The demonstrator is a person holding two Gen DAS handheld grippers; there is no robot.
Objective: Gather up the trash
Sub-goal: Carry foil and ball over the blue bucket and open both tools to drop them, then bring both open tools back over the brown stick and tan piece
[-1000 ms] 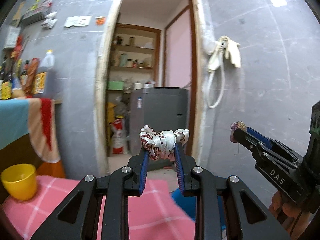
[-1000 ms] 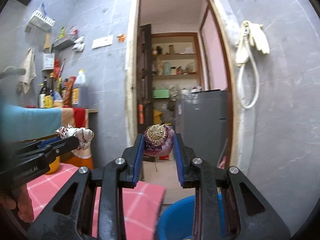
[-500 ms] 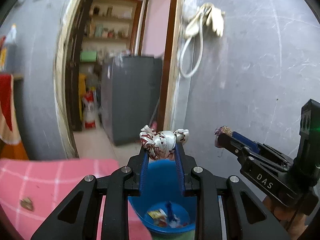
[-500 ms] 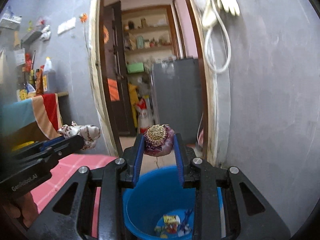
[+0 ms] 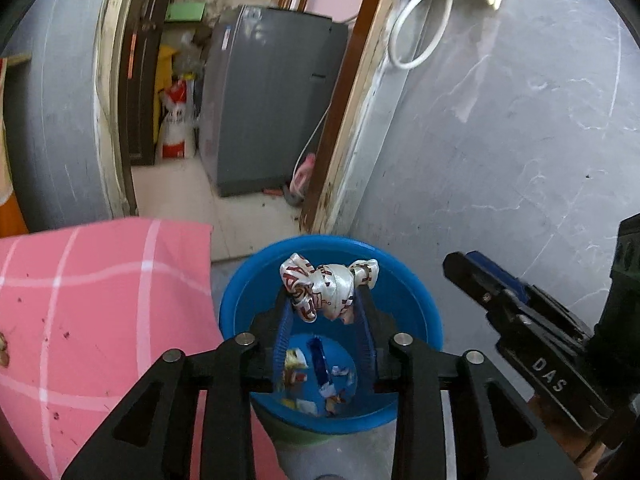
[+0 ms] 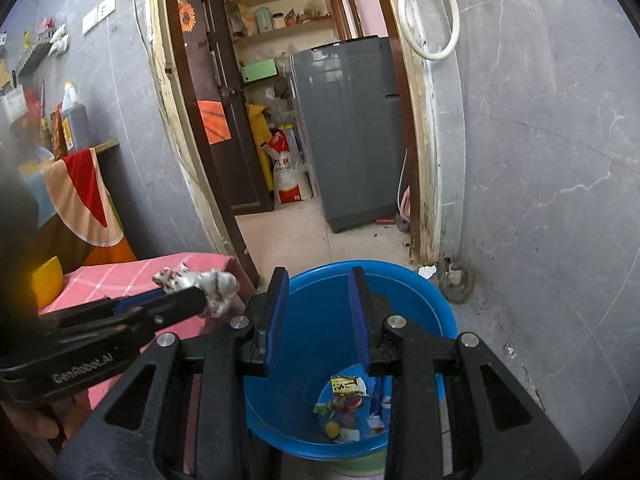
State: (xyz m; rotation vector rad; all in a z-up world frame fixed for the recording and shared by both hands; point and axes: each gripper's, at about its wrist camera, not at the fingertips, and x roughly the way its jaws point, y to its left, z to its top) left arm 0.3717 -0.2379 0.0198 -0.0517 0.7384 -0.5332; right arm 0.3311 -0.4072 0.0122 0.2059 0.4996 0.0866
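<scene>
Over the blue bin (image 5: 400,276), left gripper (image 5: 324,312) was opening, crumpled wrapper (image 5: 324,288) between its jaws for dropping; right gripper (image 6: 318,312) stood open, empty.

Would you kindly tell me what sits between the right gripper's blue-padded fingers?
Nothing: the right gripper is bare in the right wrist view, with only the round blue plastic bucket beneath.

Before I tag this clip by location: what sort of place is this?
Most likely a home kitchen or utility corner: a doorway to pantry shelves, a grey appliance, sauce bottles on a counter, and a blue trash bucket on the floor.
</scene>
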